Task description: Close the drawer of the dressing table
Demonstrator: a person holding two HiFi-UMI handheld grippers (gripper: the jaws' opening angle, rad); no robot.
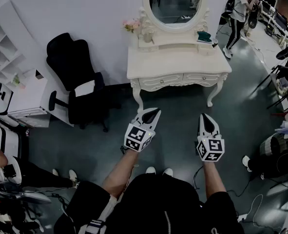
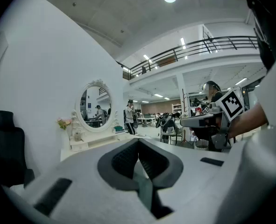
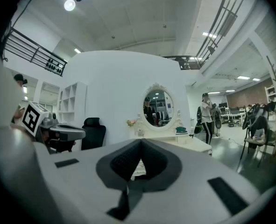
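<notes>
White dressing table [image 1: 178,62] at the far wall, its drawer fronts [image 1: 162,81] facing the person, left gripper [image 1: 155,112] and right gripper [image 1: 205,117] both clenched, empty, well apart from it, black chair [image 1: 78,79] at left

black office chair [image 1: 75,82]: right of white shelf unit [image 1: 5,48] | person [image 1: 240,13]: standing, upper right

— Item one?
— Dressing table [image 1: 178,65]: white, carved, curved legs, upright; stands well ahead of your left gripper [image 1: 156,111], apart from it.
— Item two?
— Drawer [image 1: 161,81]: front looks flush, facing you.
</notes>
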